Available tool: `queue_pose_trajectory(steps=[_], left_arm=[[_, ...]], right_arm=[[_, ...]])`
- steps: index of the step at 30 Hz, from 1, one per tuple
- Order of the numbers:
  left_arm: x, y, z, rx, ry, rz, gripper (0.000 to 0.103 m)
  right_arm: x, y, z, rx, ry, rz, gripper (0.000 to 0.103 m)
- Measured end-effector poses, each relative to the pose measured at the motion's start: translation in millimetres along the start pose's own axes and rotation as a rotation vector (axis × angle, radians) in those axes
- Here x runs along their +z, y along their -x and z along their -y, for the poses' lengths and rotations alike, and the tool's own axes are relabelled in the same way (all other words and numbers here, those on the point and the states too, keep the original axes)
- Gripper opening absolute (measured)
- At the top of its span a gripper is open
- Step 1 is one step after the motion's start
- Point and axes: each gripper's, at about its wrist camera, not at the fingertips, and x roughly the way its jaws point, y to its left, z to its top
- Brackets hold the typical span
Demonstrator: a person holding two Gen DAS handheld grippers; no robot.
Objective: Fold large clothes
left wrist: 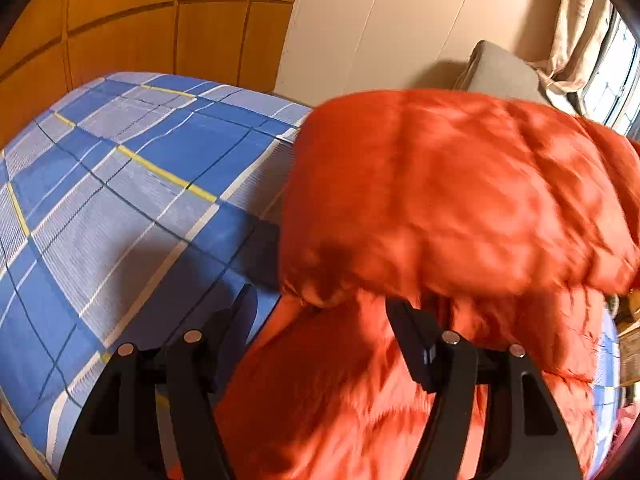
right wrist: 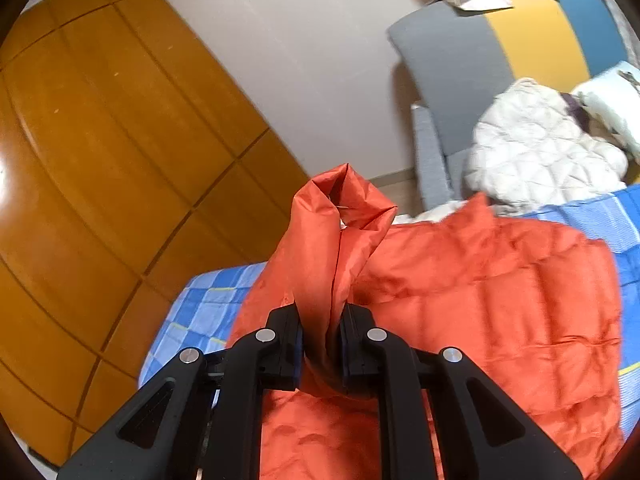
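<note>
Orange puffy jacket (right wrist: 500,300) lies spread on the bed (left wrist: 120,200), over the blue checked sheet w/ white and yellow lines. Quilted, shiny fabric.

Right gripper (right wrist: 320,332) is pinching a bunched fold of the jacket: fabric is squeezed between both fingers (right wrist: 286,344) and stands up above the tips as a twisted, tube-like piece, open at the top. Rest of the jacket runs off to the right and far side of that gripper, flat on the bed, and also passes under it on the near side.

Left gripper (left wrist: 320,304) is spread wide, fingers well apart. Its left finger (left wrist: 236,312) sits over bare sheet just beside the jacket's edge; right finger (left wrist: 412,332) is on the orange fabric. A thick folded-over part of the jacket (left wrist: 460,192) bulges just beyond the tips, blurry, and the right fingertip goes under its near edge. Can't tell if it touches the fabric there. More jacket lies between and below the fingers.

Beyond the bed: wood-panelled wardrobe (right wrist: 100,160) at left, plain wall, grey cushion (right wrist: 448,64) at far right, and a white quilted garment (right wrist: 540,152) heaped near it.
</note>
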Motion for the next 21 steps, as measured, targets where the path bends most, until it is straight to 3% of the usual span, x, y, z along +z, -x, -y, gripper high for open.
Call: queue_pose_trajectory(steps=[7, 9, 21], left_arm=[[8.0, -21.0, 8.1, 0.038, 0.003, -0.037, 0.066], [6.7, -25.4, 11.8, 0.037, -0.016, -0.048, 0.059], [-10.7, -28.8, 36.4, 0.039, -0.152, -0.068, 0.057]], right_arm=[[-6.1, 19.0, 62.7, -0.093, -0.067, 0.004, 0.013], [-13.1, 18.0, 77.9, -0.123, -0.086, -0.009, 0.013], [-48.2, -4.5, 146.8, -0.309, -0.177, -0.083, 0.01]])
